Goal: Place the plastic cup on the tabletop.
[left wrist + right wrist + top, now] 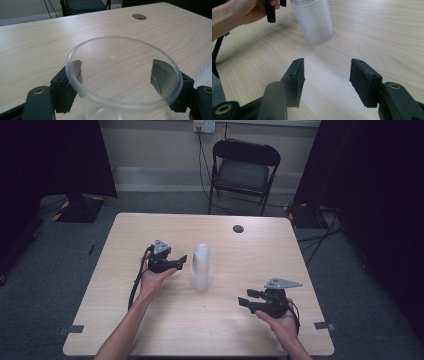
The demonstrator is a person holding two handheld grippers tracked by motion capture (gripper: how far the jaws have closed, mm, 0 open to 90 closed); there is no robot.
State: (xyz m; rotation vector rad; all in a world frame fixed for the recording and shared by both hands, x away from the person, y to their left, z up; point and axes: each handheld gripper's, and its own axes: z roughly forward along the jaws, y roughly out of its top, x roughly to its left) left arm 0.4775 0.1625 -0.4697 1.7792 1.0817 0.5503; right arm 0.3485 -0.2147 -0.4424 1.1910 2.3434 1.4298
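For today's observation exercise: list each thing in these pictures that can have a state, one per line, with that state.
Left tongs: jaws on either side of the top cup, at its rim.
Right tongs: open, nothing between the jaws.
Stack of clear plastic cups: upright on the table.
Top cup: empty, mouth up.
Folding chair: unfolded, unoccupied.
Table: round cable hole open.

The light wood-grain table (150,320) carries a stack of clear plastic cups (201,266) near its centre. A round cable hole (238,228) sits in the top near the far edge.
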